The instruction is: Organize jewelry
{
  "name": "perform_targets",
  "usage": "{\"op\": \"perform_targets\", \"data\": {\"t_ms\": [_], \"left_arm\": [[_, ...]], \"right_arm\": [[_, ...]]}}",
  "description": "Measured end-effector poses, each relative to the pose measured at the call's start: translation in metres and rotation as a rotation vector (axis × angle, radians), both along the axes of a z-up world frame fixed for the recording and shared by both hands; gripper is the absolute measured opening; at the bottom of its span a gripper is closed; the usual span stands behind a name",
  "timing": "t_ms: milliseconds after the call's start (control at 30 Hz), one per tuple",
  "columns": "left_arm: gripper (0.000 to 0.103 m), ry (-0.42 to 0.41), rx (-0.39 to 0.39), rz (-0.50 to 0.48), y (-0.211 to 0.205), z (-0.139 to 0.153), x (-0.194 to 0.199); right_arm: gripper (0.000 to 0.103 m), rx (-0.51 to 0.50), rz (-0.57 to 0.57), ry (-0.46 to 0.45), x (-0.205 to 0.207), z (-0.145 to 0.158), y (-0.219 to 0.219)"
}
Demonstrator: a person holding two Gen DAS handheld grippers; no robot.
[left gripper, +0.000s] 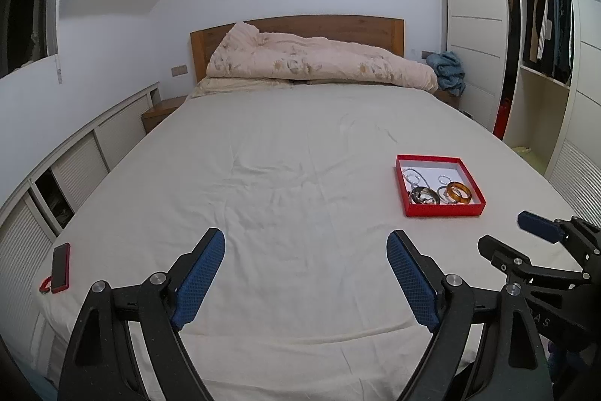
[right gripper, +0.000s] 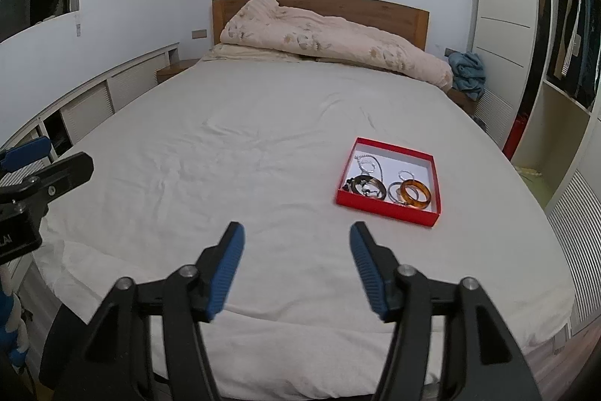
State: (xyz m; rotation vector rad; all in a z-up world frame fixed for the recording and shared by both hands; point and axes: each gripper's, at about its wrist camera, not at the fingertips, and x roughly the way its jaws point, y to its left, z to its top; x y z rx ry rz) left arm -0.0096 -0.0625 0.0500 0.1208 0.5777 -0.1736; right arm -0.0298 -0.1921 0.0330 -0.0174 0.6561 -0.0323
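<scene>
Bedroom setup today, with a big bed (left gripper: 285,175) filling most of what I see, covered in a plain cream sheet that's a bit wrinkled. Up by the wooden headboard (left gripper: 300,25) there's a rolled-up pink floral duvet (left gripper: 315,59), and a wardrobe (left gripper: 541,25) with hanging clothes stands off to the right.

My left gripper (left gripper: 306,277) hangs over the near end of the bed, jaws spread wide with nothing between them, just bare sheet. My right gripper (right gripper: 296,265) is doing the same just beside it, also spread apart and empty, though not quite as wide.

Ahead and to the right of both sits the red box (right gripper: 388,183), flat on the sheet, lid off, well apart from the gripper tips. All the jewelry I can make out is inside it: an amber bangle (right gripper: 415,194) at the right, a dark bangle (right gripper: 370,186) at the left, 2 or so thin silver rings between them, and a silver chain (right gripper: 370,166) toward the back. The smaller bits are too tangled for me to tell apart.

Over on the left edge of the bed lies a phone (left gripper: 61,267) in a red case.
</scene>
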Motion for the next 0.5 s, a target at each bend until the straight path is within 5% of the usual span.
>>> {"op": "perform_targets", "data": {"t_ms": [500], "left_arm": [[0.094,0.036,-0.001,0.001,-0.002,-0.011,0.007]], "right_arm": [[0.078,-0.011,-0.042,-0.007,0.006,-0.009,-0.009]]}}
